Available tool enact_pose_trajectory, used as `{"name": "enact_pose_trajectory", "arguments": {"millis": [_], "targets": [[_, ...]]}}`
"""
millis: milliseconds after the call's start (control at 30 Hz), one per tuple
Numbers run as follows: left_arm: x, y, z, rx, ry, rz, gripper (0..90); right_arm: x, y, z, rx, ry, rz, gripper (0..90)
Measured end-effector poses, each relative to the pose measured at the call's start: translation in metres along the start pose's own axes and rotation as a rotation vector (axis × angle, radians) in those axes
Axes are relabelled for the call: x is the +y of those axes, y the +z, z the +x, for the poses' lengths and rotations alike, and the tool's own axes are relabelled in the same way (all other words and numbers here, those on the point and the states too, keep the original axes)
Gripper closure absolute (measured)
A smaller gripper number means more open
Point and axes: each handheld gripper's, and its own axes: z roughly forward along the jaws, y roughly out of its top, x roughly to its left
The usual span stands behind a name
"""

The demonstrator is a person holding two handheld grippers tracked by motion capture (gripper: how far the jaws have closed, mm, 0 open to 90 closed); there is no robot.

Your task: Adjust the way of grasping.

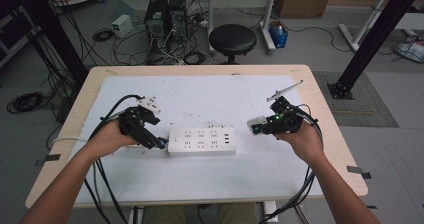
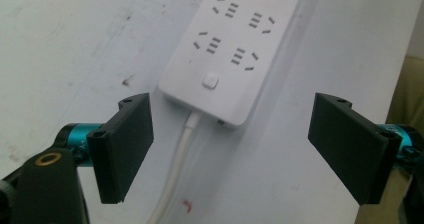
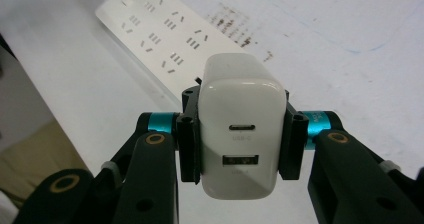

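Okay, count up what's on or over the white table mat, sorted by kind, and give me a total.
Power strip: 1, white, lying flat on the mat, cable running out of its left end.
USB charger: 1, white, clamped between the right gripper's jaws.
Handheld grippers: 2, the left gripper open at the strip's cable end.
Total: 4

The light wooden table [image 1: 95, 79] carries a white sheet [image 1: 210, 96] covering most of its top, with a white power strip [image 1: 202, 141] lying flat near the sheet's centre.
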Motion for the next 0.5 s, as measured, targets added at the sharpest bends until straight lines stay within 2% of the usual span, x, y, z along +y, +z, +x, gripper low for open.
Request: {"name": "enact_pose_trajectory", "arguments": {"millis": [133,200,233,300,333,400,500], "targets": [[-0.005,-0.007,0.005,0.029,0.007,0.038,18.2,0.003,-0.003,0.002,-0.045,-0.077,0.060,61.7],[-0.008,-0.009,0.008,0.021,0.007,0.059,18.3,0.005,-0.007,0.003,-0.052,-0.113,0.089,61.7],[-0.008,-0.009,0.008,0.021,0.007,0.059,18.3,0.005,-0.007,0.003,-0.052,-0.113,0.089,61.7],[-0.014,-0.012,0.010,0.022,0.027,0.084,18.3,0.009,-0.012,0.002,-0.050,-0.148,0.136,61.7],[-0.014,-0.012,0.010,0.022,0.027,0.084,18.3,0.009,-0.012,0.002,-0.050,-0.148,0.136,61.7],[-0.021,-0.014,0.010,0.021,0.033,0.108,18.3,0.013,-0.018,0.000,-0.063,-0.195,0.183,61.7],[-0.023,-0.015,0.009,0.036,0.027,0.118,18.2,0.014,-0.020,-0.001,-0.069,-0.206,0.194,61.7]]}}
